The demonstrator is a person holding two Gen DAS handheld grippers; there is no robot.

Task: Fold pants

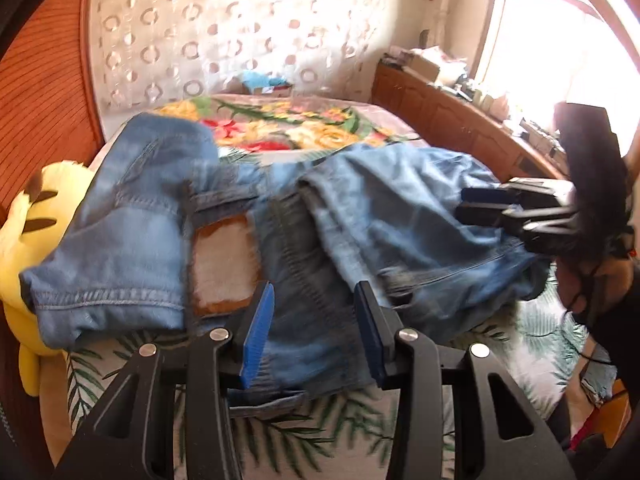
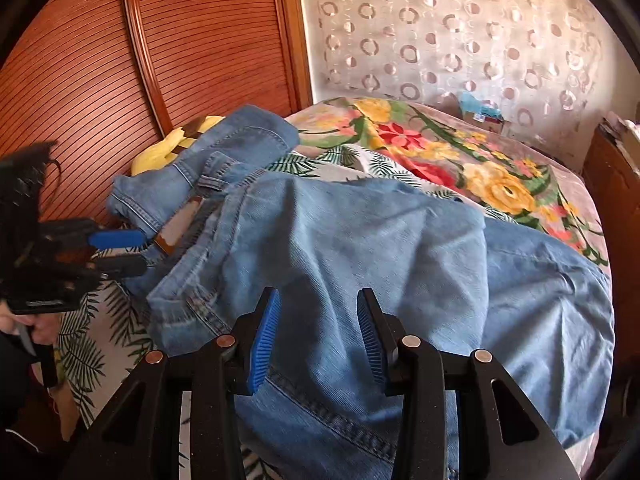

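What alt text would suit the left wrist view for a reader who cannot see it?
Rumpled blue jeans lie on a leaf-print bedsheet, their leather waistband patch facing up, with the open left claw just above the waistband. The right claw reaches in from the right; a yellow plush toy sits at left.

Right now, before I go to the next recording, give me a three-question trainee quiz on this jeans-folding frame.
1. True or false: the left gripper is clamped on the jeans.
2. Multiple choice: what lies against the wooden headboard, partly under the jeans? A) a yellow plush toy B) a red pillow C) a laptop
3. Fill in: the brown-edged rectangular patch sits on the jeans' ____.

Key
1. False: its jaws stand apart above the denim; the right gripper is open too.
2. A
3. Waistband, close to the left gripper.
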